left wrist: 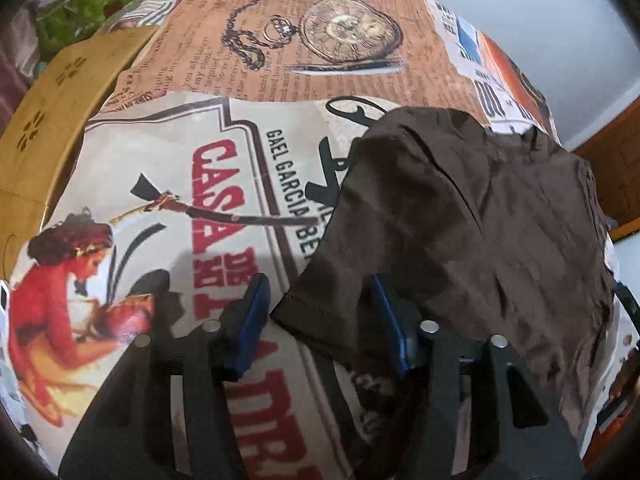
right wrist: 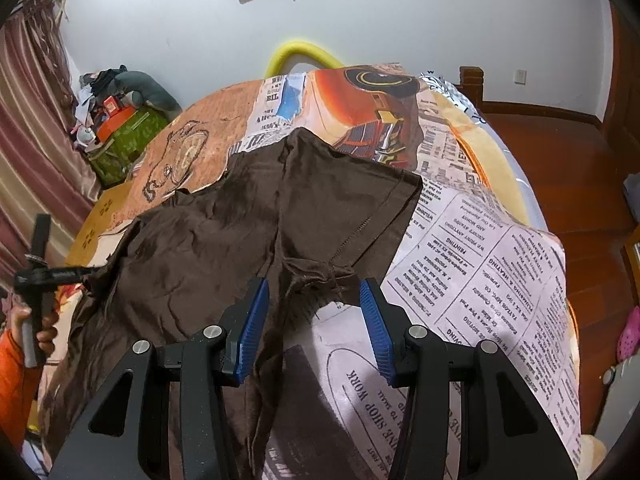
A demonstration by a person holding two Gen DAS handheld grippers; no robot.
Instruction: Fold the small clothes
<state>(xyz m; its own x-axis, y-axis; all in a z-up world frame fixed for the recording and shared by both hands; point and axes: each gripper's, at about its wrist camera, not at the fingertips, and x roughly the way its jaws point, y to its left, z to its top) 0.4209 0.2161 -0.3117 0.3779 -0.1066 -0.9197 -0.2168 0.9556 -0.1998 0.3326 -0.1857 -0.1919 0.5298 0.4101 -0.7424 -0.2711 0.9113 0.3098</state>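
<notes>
Rumpled brown garment [right wrist: 208, 240], partly folded

Left gripper [left wrist: 316, 320]: matte black frame with triangular cut-outs, filling the lower part of its own view; two fingers faced with ribbed blue pads [left wrist: 250, 322]; round silver screw heads [left wrist: 429, 326] on the finger links — four showed.

Right gripper [right wrist: 314, 322]: same build — black frame, blue ribbed pads [right wrist: 252, 324], four silver screw heads [right wrist: 417, 331].

Person: a hand [right wrist: 40, 330] at the left edge of the right wrist view, with an orange sleeve [right wrist: 14, 376] below it.
</notes>
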